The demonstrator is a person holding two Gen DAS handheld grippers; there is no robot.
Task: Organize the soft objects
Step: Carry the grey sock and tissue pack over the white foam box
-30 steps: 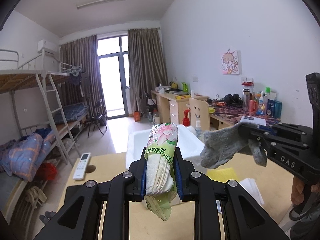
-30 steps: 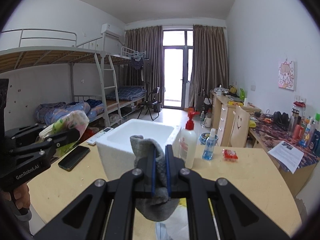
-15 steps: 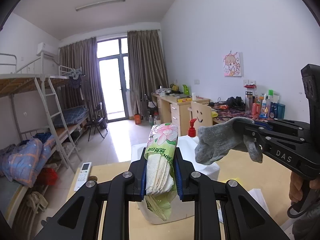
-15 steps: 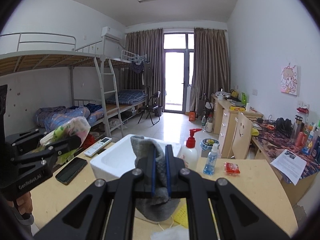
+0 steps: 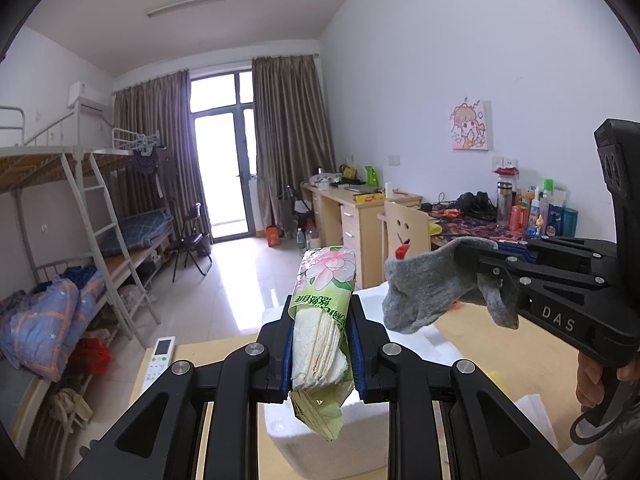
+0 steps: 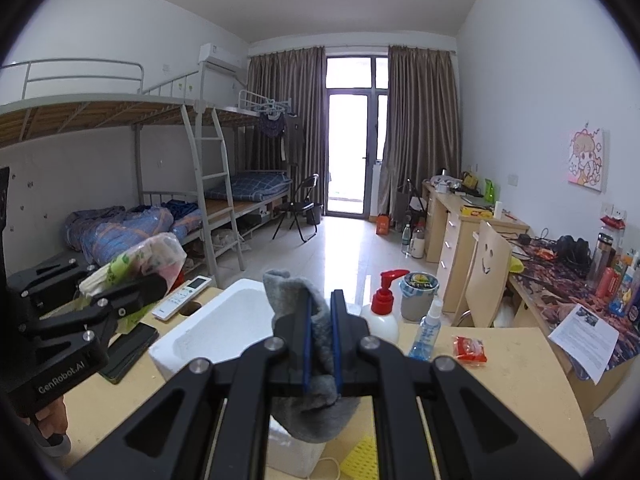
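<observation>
Two fisheye wrist views, both facing down the room toward the balcony door.

My left camera sits just behind my left hand-held gripper [image 5: 320, 344], angled slightly down over the bench [image 5: 472, 340]; my right hand-held gripper [image 5: 476, 264] enters its frame from the right. My right camera sits equally close behind its own fingers, with the left unit at its left edge. Both views share the white foam box [image 6: 224, 320], the remote control [image 5: 159, 362], the bunk bed [image 6: 120, 108] and the curtained door [image 6: 352, 152].

Left gripper [image 5: 322, 344] clamped, tilted slightly down; right gripper [image 6: 321, 336] fully closed, likewise tilted.
</observation>
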